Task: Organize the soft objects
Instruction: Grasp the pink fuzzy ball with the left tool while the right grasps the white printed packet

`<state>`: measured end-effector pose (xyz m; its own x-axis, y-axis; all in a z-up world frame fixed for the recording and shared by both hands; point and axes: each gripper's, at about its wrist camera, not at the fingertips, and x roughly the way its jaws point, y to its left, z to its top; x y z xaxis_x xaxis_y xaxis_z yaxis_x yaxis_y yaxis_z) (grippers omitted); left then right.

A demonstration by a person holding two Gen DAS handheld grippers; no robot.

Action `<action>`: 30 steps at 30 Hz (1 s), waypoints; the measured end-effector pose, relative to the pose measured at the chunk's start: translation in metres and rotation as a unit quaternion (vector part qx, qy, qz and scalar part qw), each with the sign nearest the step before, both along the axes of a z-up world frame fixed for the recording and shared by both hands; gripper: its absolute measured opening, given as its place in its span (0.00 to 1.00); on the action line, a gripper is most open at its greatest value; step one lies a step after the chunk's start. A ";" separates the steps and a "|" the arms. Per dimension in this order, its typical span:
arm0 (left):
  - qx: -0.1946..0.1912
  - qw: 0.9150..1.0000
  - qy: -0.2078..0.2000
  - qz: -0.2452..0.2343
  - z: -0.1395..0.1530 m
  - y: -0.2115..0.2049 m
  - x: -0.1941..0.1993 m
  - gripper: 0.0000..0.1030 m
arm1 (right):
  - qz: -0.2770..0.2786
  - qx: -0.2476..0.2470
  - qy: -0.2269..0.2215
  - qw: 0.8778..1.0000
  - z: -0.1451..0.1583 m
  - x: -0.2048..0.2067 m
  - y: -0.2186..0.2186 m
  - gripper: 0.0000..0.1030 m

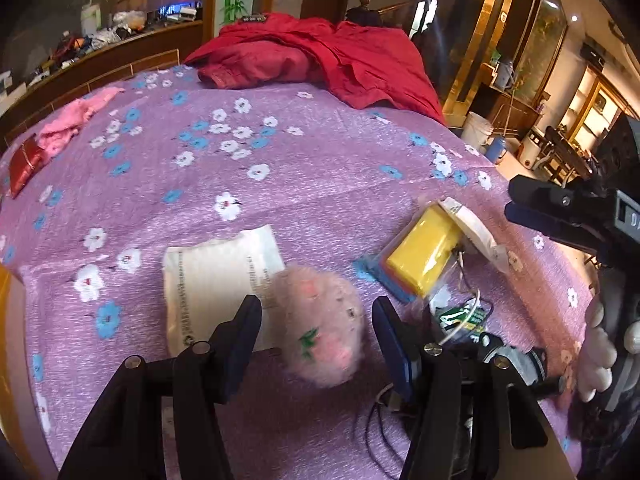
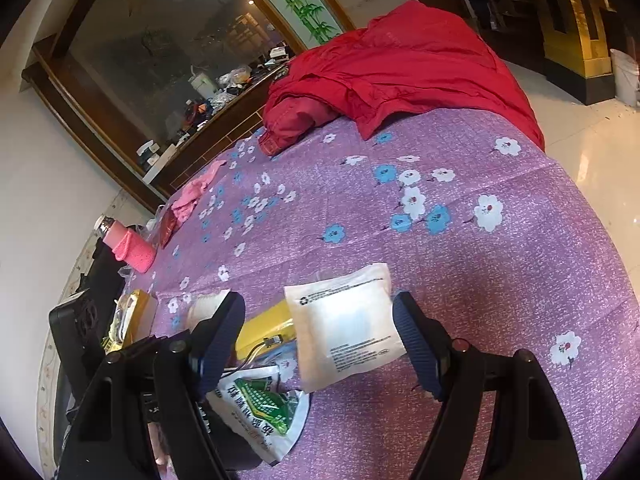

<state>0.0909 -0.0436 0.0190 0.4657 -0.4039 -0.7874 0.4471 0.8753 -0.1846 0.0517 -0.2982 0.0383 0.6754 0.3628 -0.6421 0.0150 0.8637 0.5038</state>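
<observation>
Bearing unreadable print: white packet [image 2: 344, 328]

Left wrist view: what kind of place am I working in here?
Probably a shop or restaurant hall rather than a home: a table under a purple floral cloth, a gold-trimmed glass partition, display shelving and a cluttered wooden counter.

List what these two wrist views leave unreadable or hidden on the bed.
- Left wrist view: the pink fluffy toy is motion-blurred; whether the left gripper presses it is unclear.
- Left wrist view: the white pouch print is too small; toy and jaws cover its corner.
- Right wrist view: the yellow block is mostly hidden behind the white packet.
- Right wrist view: the green-printed bag is partly covered by the left jaw.
</observation>
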 end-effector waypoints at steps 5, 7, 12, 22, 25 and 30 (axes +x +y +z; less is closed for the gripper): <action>-0.032 0.999 0.001 -0.010 0.009 -0.003 -0.008 0.22 | -0.014 0.004 0.007 1.000 -0.004 0.002 -0.008 0.73; -0.043 0.999 -0.001 -0.001 0.013 0.001 -0.010 0.22 | -0.017 0.003 0.011 1.000 -0.007 0.003 -0.010 0.73; -0.053 0.998 -0.019 0.034 0.032 0.029 -0.024 0.22 | 0.002 -0.016 0.036 0.999 -0.018 0.013 0.000 0.73; -0.044 0.991 -0.080 0.093 0.064 0.094 -0.095 0.22 | 0.033 -0.126 0.032 0.991 -0.028 0.020 0.039 0.71; -0.049 0.987 -0.094 0.119 0.069 0.116 -0.116 0.23 | 0.026 -0.094 0.035 0.995 -0.027 0.017 0.027 0.56; -0.065 0.977 -0.107 0.173 0.076 0.161 -0.144 0.23 | 0.017 -0.050 0.028 0.998 -0.025 0.008 0.017 0.54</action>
<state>-0.0535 0.1174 0.0946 0.7407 -0.2841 -0.6088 0.1697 0.9559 -0.2396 0.0593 -0.2815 0.0128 0.6248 0.3171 -0.7135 0.0100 0.9105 0.4134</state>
